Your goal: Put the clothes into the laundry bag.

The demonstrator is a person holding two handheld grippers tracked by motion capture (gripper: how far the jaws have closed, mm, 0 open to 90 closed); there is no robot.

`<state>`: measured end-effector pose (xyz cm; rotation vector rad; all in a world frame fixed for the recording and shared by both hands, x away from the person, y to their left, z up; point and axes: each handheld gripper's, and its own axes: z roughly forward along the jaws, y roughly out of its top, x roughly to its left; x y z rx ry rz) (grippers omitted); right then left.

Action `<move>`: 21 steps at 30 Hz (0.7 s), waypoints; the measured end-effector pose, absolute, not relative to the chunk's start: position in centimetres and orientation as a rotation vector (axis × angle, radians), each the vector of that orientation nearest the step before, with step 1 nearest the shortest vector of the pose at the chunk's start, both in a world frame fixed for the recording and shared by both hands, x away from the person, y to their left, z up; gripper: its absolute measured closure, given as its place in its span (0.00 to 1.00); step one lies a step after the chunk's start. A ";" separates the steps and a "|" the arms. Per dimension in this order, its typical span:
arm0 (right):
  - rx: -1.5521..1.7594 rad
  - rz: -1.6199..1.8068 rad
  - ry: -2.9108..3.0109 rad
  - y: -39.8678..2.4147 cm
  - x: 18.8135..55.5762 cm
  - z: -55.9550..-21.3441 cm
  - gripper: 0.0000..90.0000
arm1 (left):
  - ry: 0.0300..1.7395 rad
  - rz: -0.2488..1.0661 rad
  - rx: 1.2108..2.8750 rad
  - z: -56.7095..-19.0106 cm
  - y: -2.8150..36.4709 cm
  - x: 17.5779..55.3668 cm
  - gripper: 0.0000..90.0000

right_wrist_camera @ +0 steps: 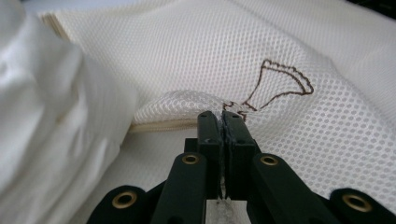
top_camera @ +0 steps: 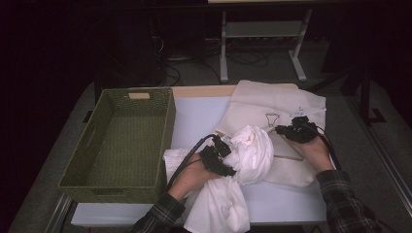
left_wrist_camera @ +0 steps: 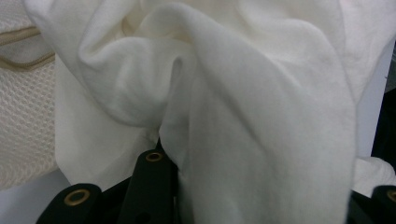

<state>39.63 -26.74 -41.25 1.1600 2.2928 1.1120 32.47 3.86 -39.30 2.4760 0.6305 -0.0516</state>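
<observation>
A bunched white cloth (top_camera: 252,153) rises from the table's front middle and hangs over the near edge. My left gripper (top_camera: 227,151) is shut on it, and the left gripper view shows thick folds of the cloth (left_wrist_camera: 233,93) packed between the black jaws. To the right lies a cream mesh bag (top_camera: 272,102) with a brown stitched outline (right_wrist_camera: 280,84). My right gripper (top_camera: 284,130) is shut on the mesh bag (right_wrist_camera: 327,70). Its fingertips (right_wrist_camera: 223,119) pinch a raised fold of mesh by the zip edge, beside the white cloth (right_wrist_camera: 42,116).
A green woven basket (top_camera: 116,187) with nothing in it stands on the left of the pale table (top_camera: 194,116). Beyond the far edge are a white frame stand (top_camera: 223,53) and cables on the dark floor.
</observation>
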 end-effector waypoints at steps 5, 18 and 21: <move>1.163 1.144 2.235 -26.6 40.0 -39.7 0.96 | 0.623 -0.054 2.480 -39.4 3.7 32.4 0.73; 1.149 1.250 2.095 -26.6 40.5 -34.4 0.97 | 0.612 -0.050 2.490 -39.4 3.4 32.3 0.73; 1.117 1.273 2.097 -26.5 40.2 -33.5 0.96 | 0.608 -0.047 2.487 -39.3 3.5 32.3 0.73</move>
